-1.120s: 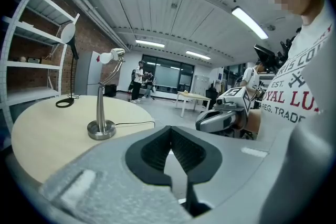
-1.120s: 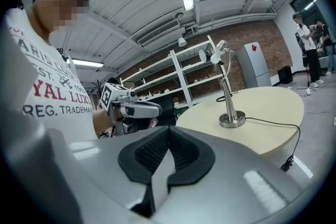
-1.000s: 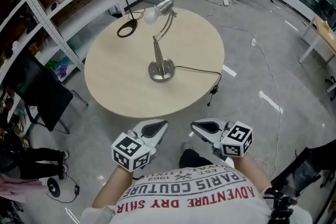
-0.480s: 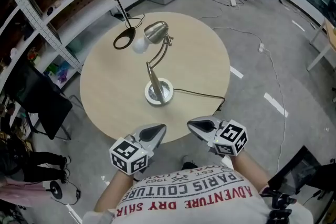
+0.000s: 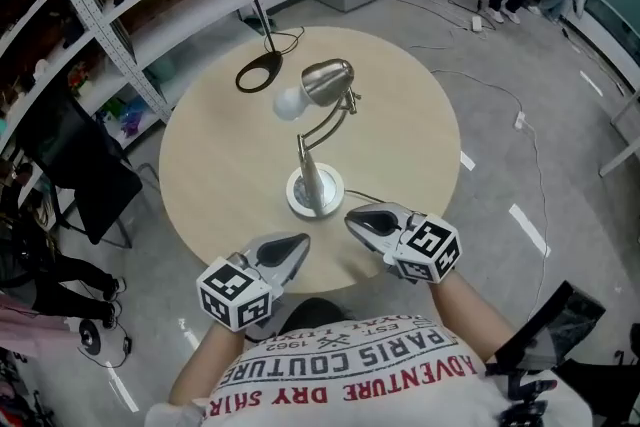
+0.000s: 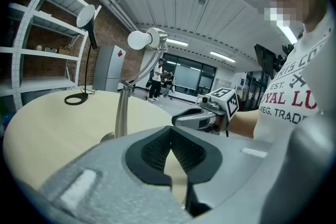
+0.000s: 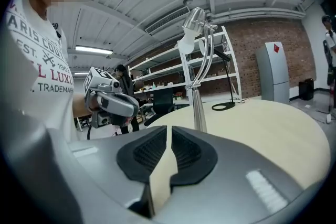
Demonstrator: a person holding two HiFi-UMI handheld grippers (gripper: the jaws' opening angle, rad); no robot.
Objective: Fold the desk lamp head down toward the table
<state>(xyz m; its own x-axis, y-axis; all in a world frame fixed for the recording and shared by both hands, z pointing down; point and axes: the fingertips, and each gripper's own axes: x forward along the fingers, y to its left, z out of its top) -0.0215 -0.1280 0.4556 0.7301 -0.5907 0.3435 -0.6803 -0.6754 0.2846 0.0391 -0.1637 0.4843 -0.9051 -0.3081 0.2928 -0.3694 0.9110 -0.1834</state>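
The desk lamp [image 5: 318,185] stood upright on the round bench [image 5: 210,165], its base close to the near rim and its head [image 5: 328,81] raised well above the top, bulb facing the far left. I saw bare wood all round the base, wide on both sides. A black lamp [image 5: 258,67] sat at the far edge, well apart from it. The left gripper [image 5: 298,241] hung over the near rim, just left of the base, its jaws pressed together on nothing. The right gripper [image 5: 354,219] reached over the rim just right of the base, not touching it; its jaws had just been opening and stood a narrow slit apart, with nothing between them. On the left a black chair [image 5: 75,170] and white shelving [image 5: 100,35] crowded the bench's edge. The grey floor [image 5: 520,145] to the right lay open apart from loose cables.
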